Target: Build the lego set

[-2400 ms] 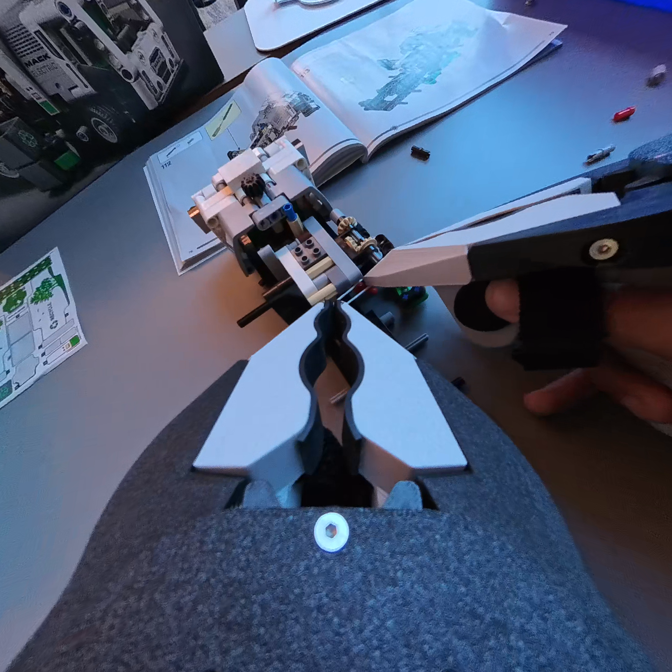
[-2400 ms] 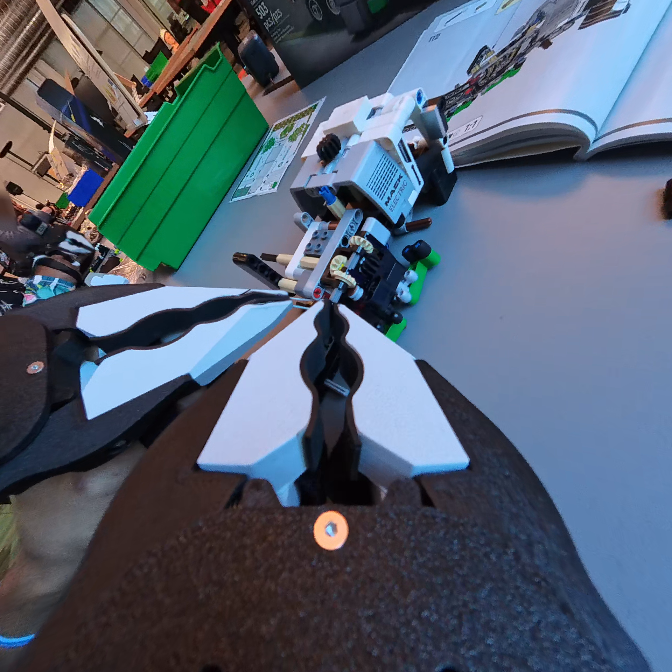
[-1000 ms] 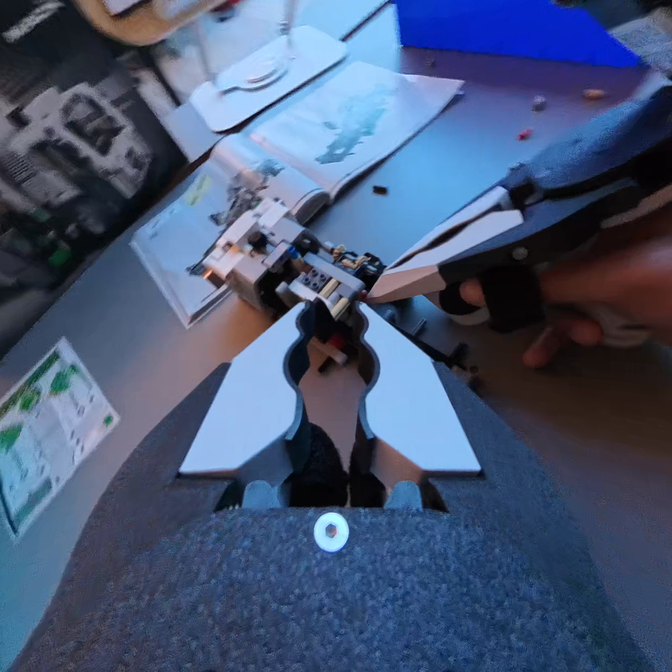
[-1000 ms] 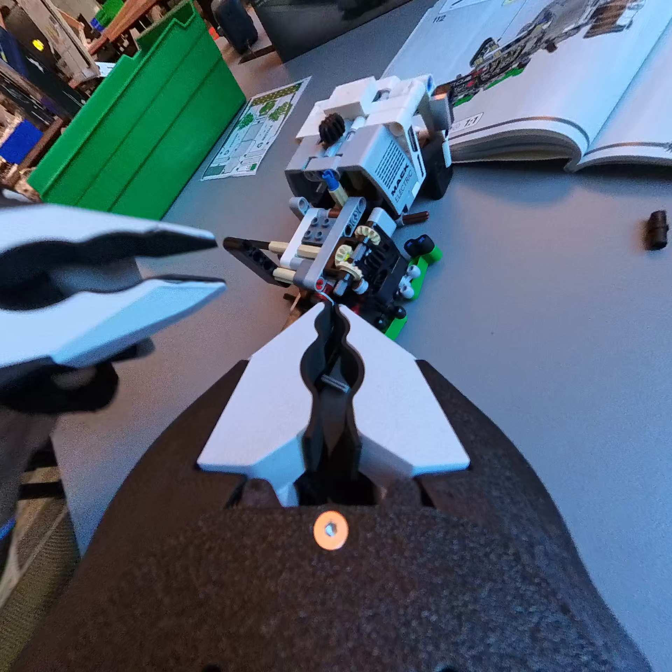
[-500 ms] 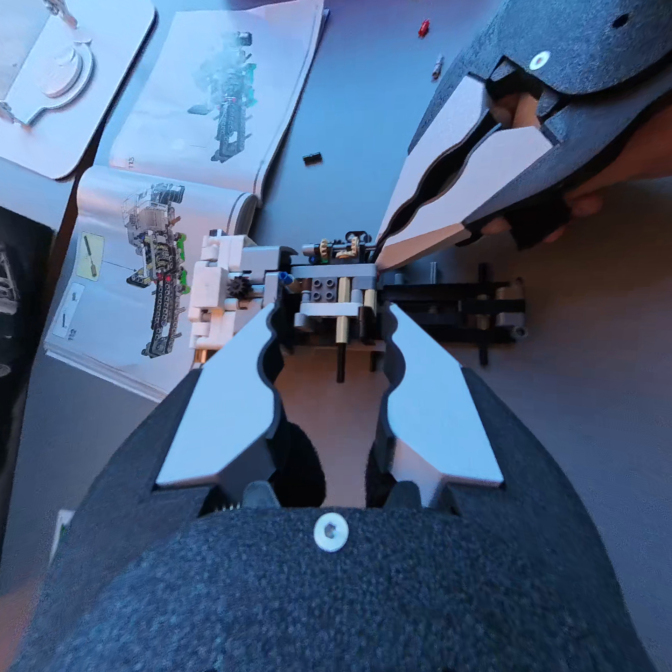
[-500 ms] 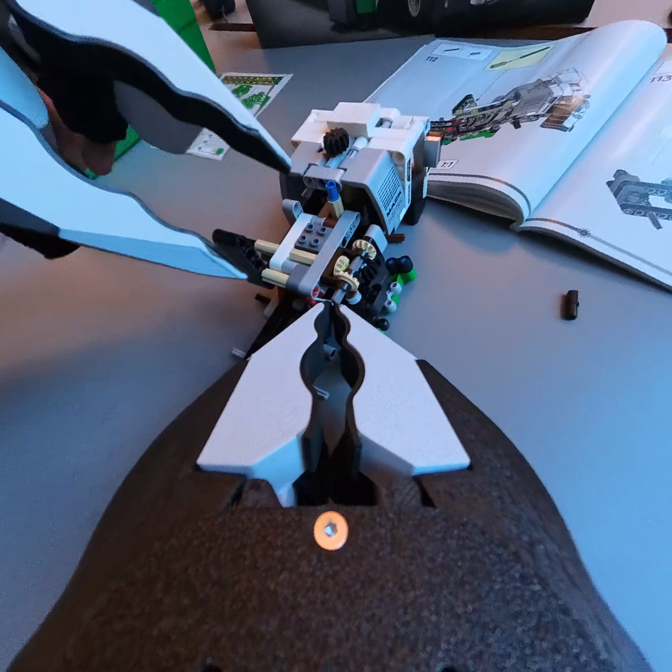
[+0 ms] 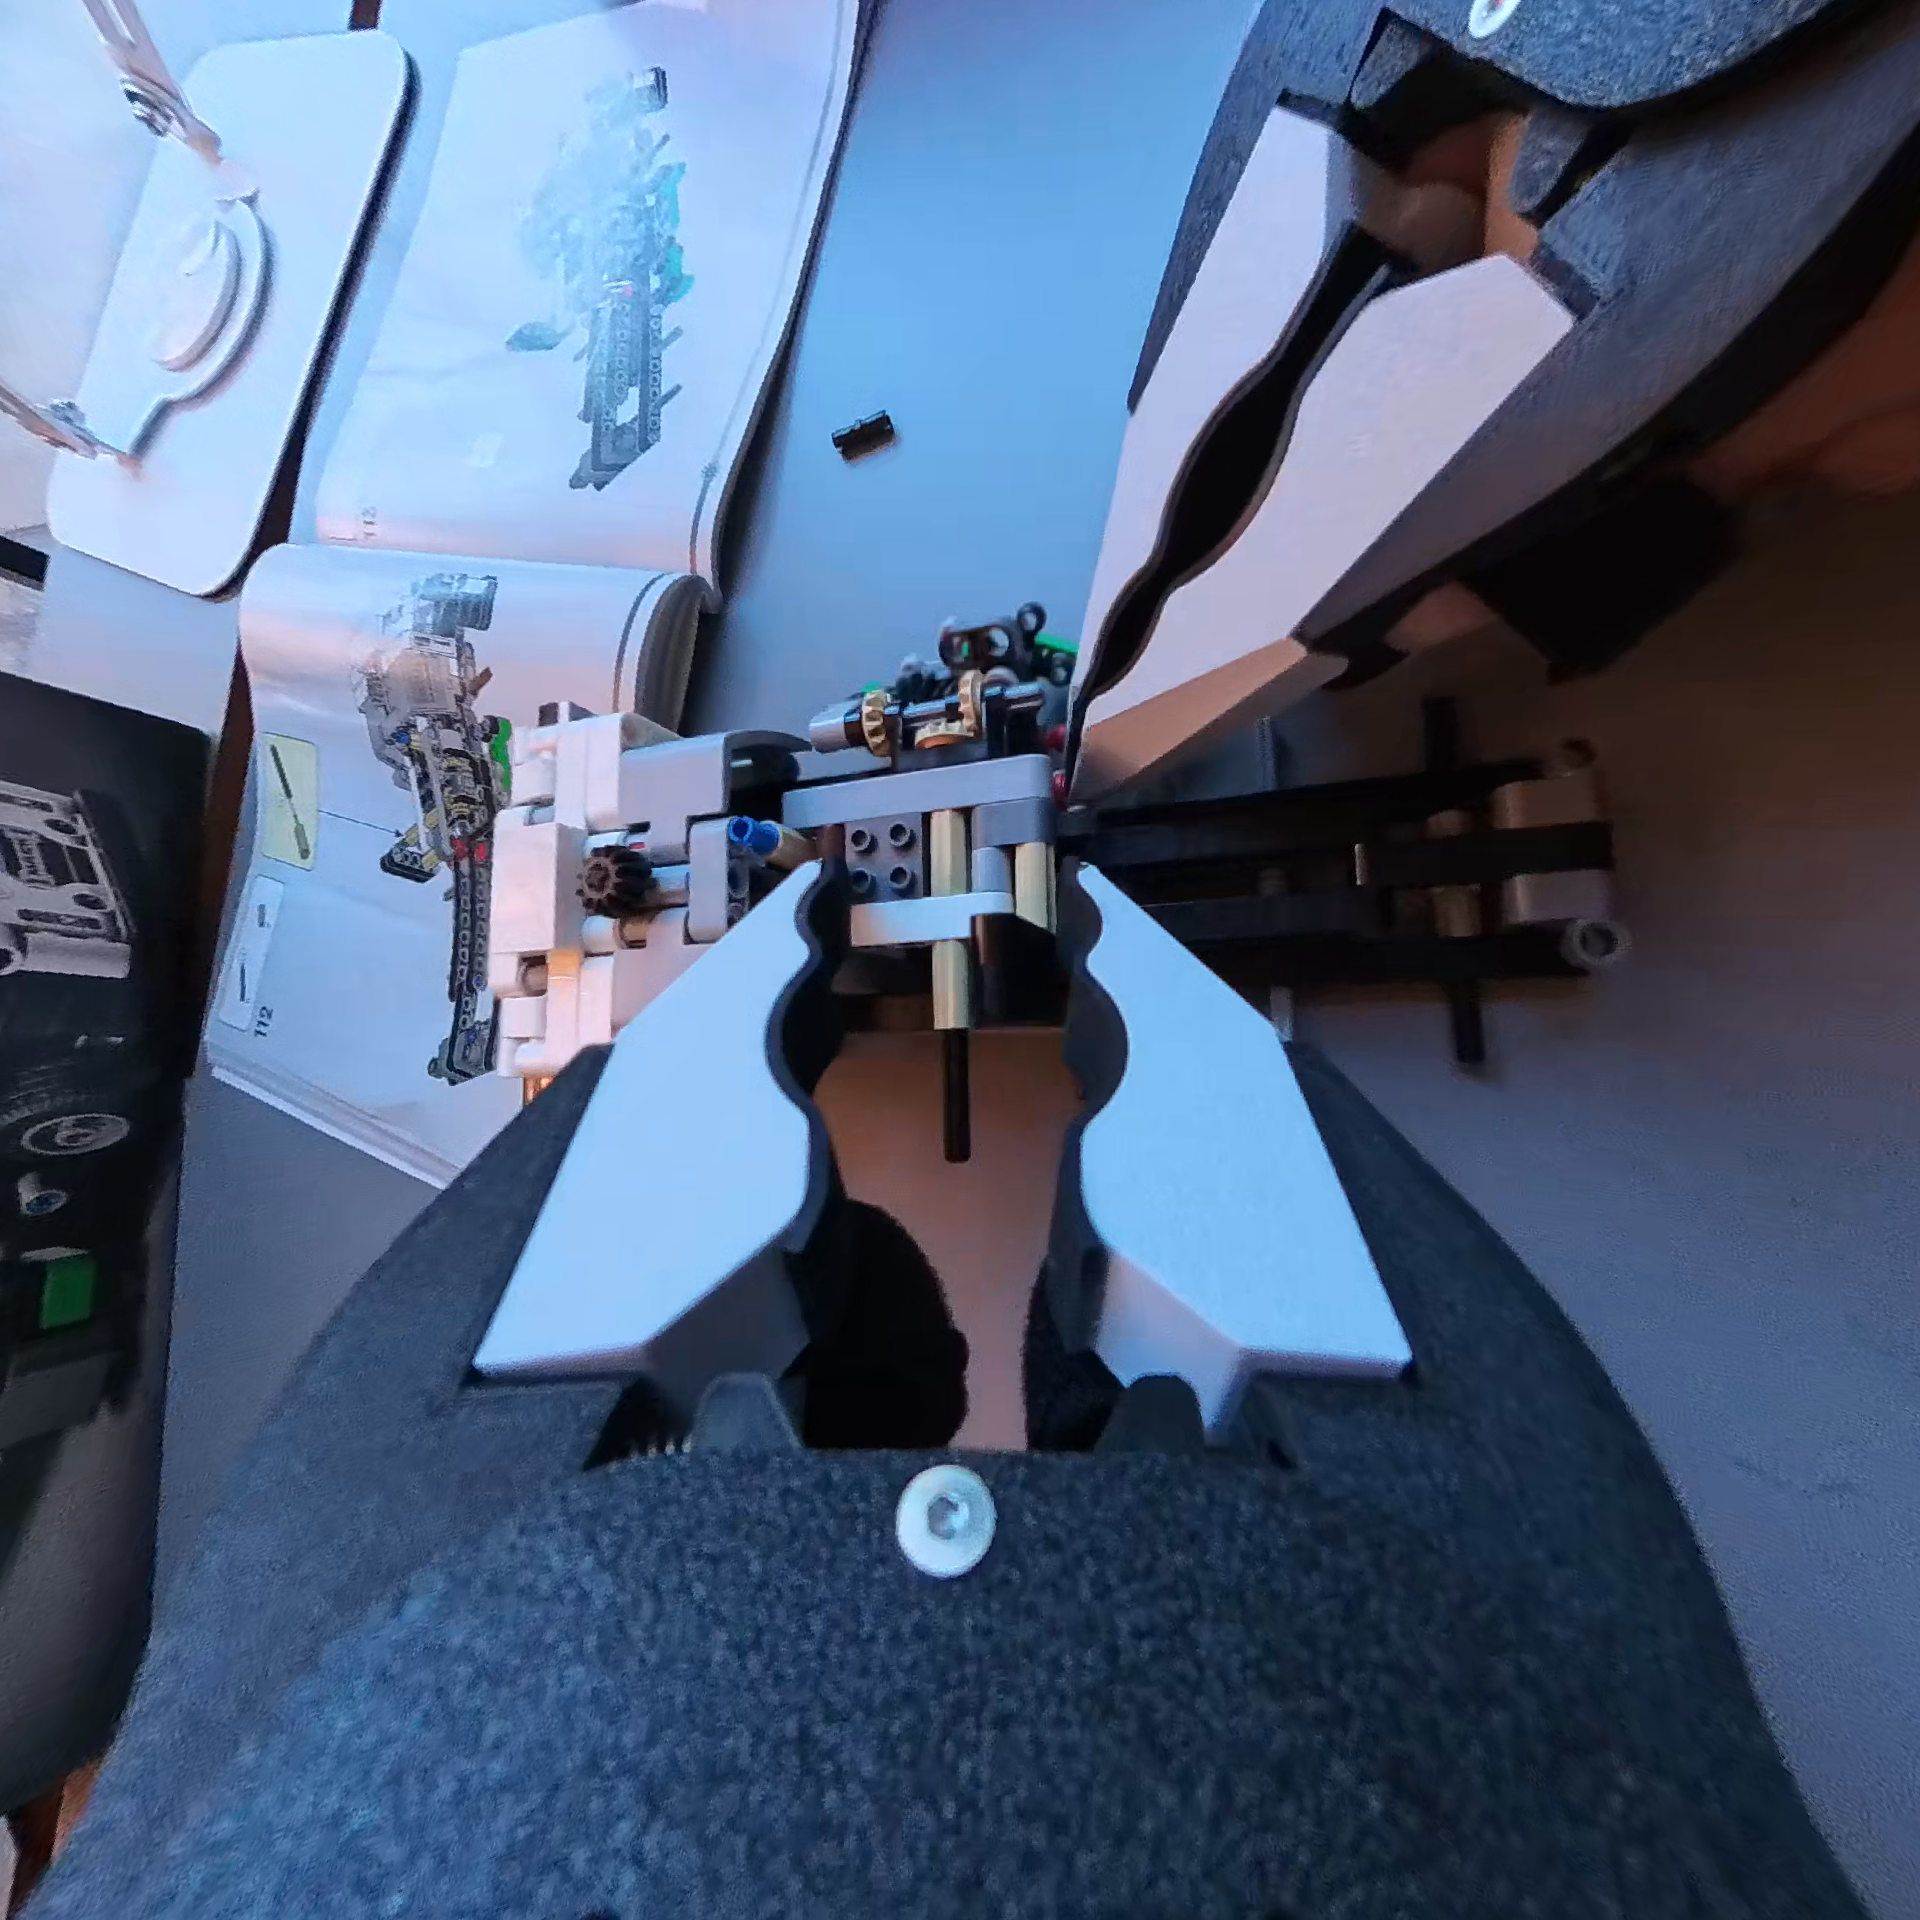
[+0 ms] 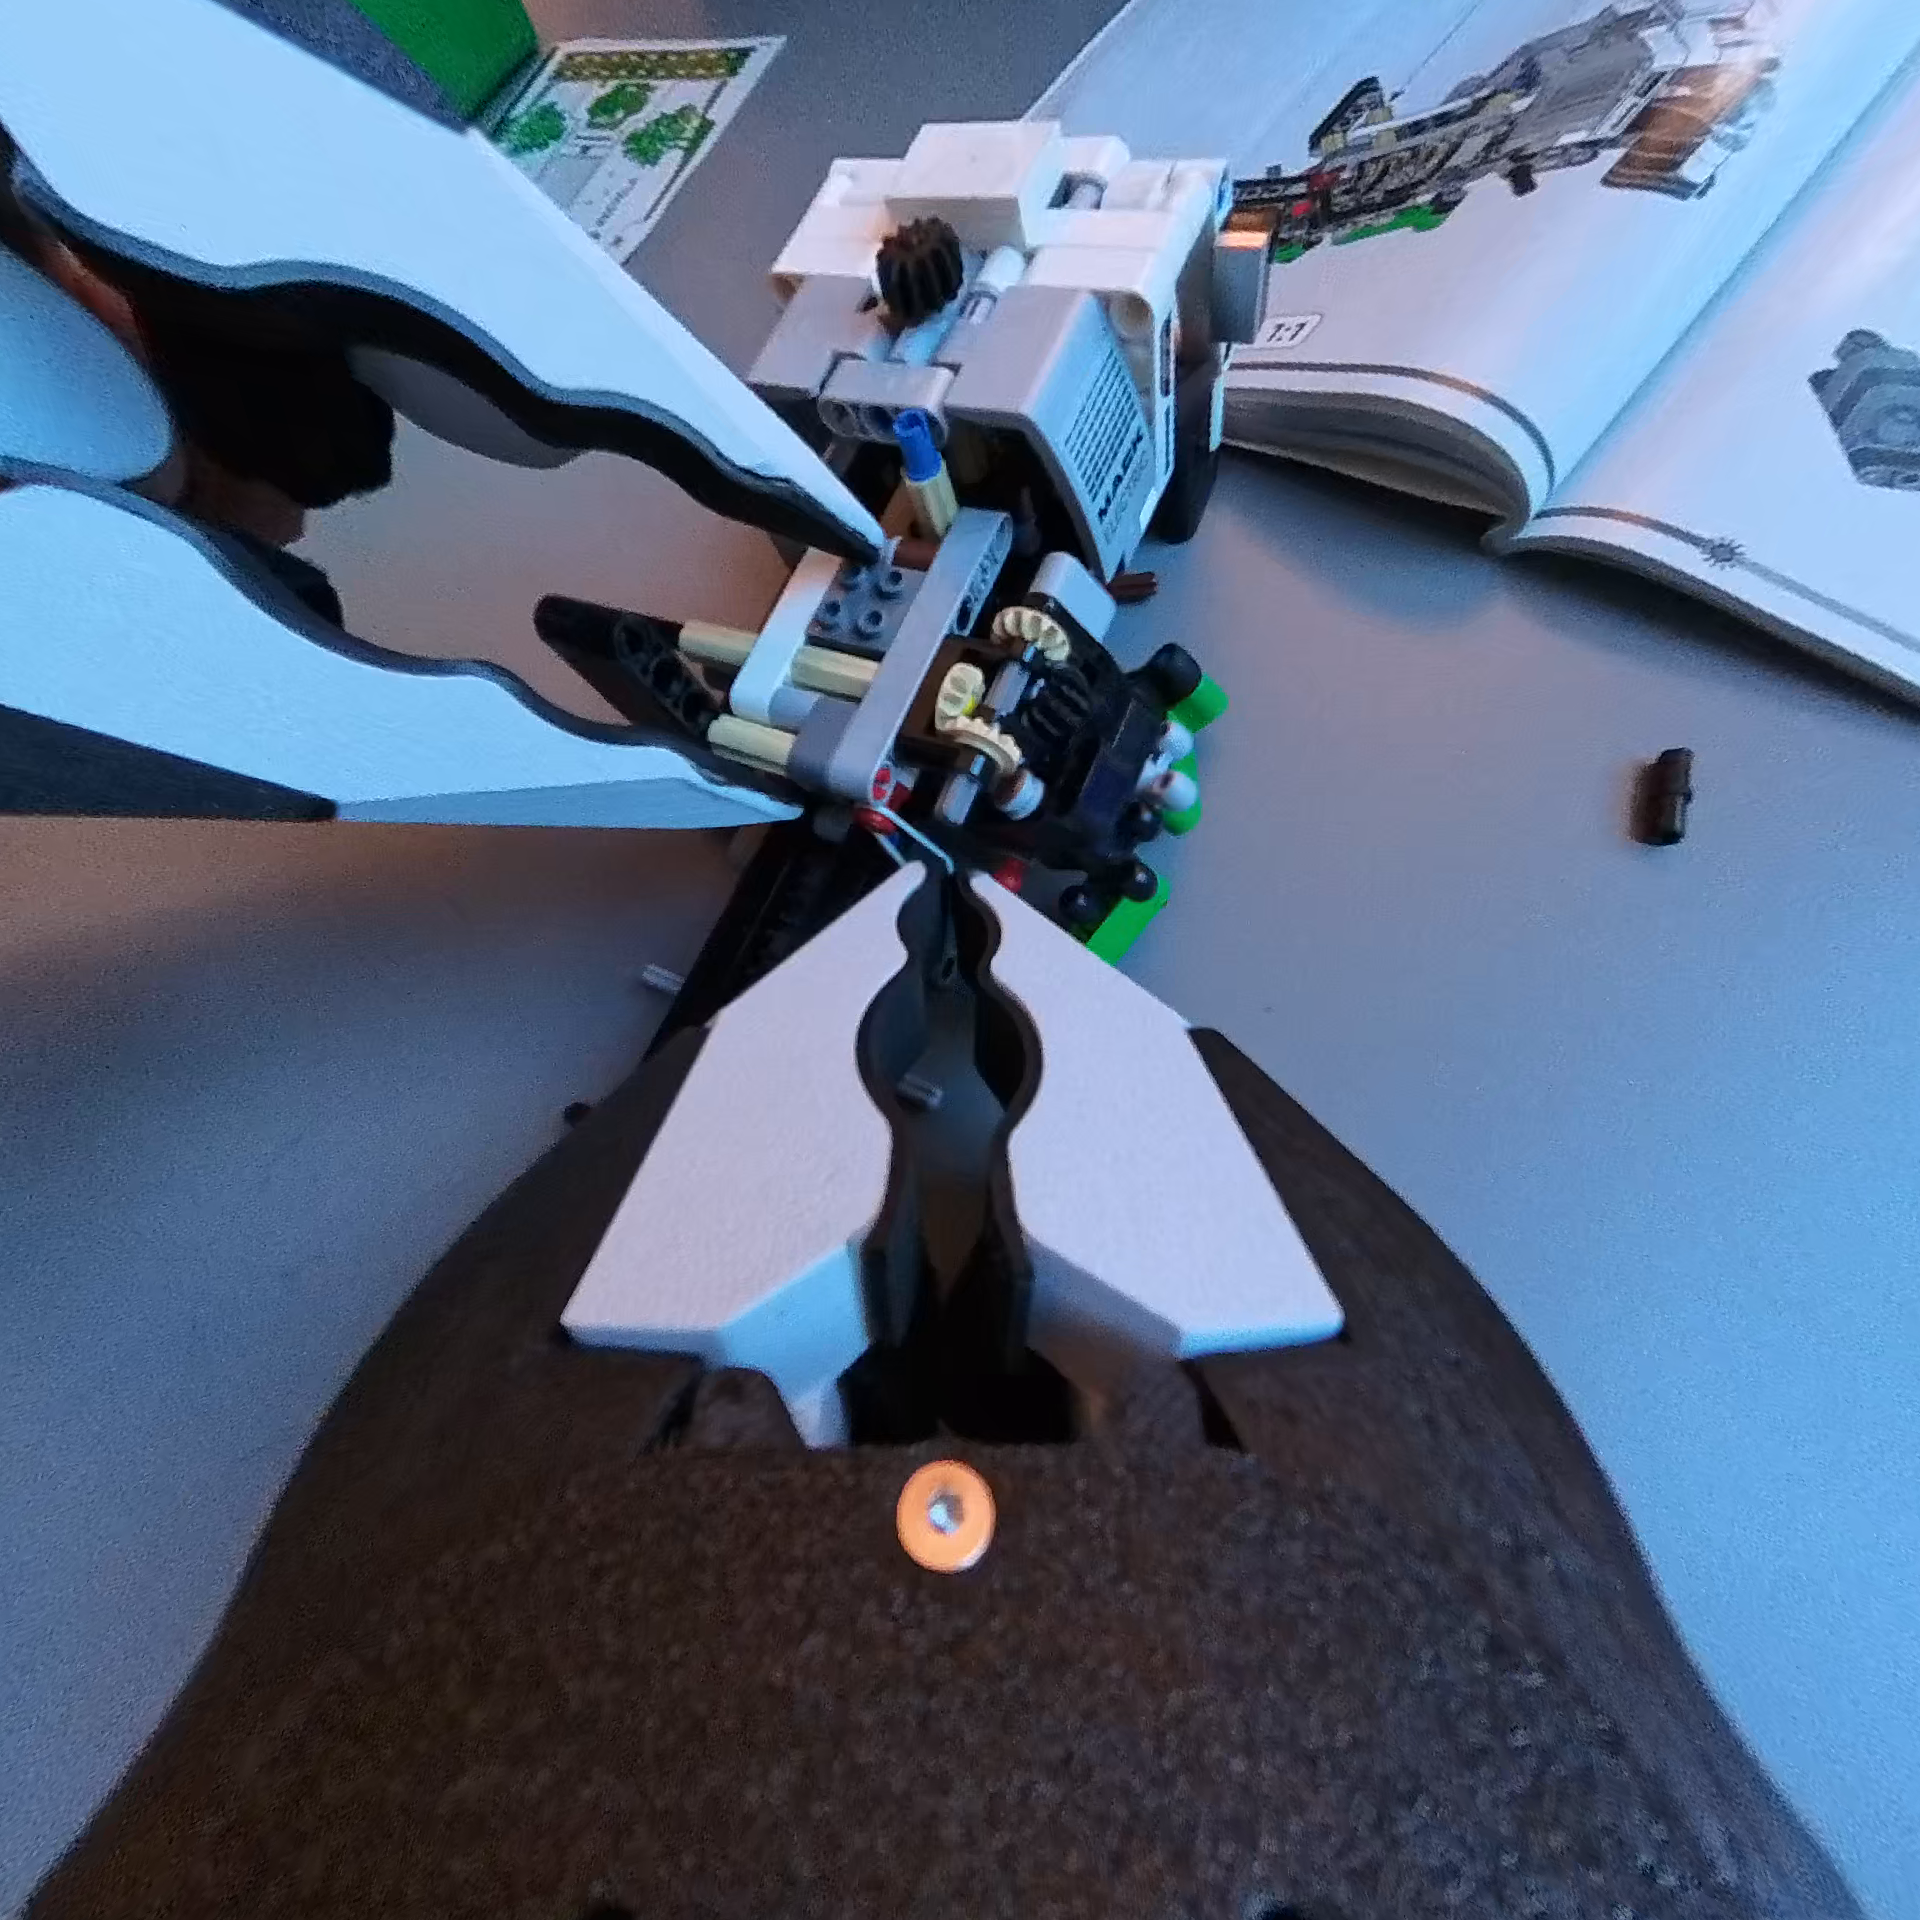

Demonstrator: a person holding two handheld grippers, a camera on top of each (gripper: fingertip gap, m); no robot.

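Note:
The half-built lego truck (image 7: 914, 800) lies on the grey table, with a white cab at one end and a black chassis (image 7: 1351, 873) at the other. It also shows in the right wrist view (image 8: 1091, 416). My left gripper (image 7: 951, 888) is over its grey middle section, one fingertip on each side, pinching it. The right wrist view shows this gripper (image 8: 834, 675) coming in from the upper left. My right gripper (image 8: 940, 894) is shut. Its tip (image 7: 1070, 774) touches the end of the grey beam by a red pin. I see nothing held in it.
An open instruction booklet (image 7: 582, 312) (image 8: 1558, 312) lies beyond the cab. A small black connector (image 7: 864, 434) (image 8: 1662, 795) lies loose on the table. A sticker sheet (image 8: 634, 125) and a green bin (image 8: 447, 42) are at the far left. A white flat stand (image 7: 208, 281) is behind the booklet. Some 4 centimeters of space lies between my two pairs of fingers. The small black connector (image 7: 864, 434) lies around 12 centimeters away from my right fingertips. The right camera catches it too, in the right wrist view (image 8: 1656, 796).
My left gripper swung from a low angle to above the model, opened wide, then narrowed onto the grey middle section. My right gripper stayed shut and moved closer to the beam's end.

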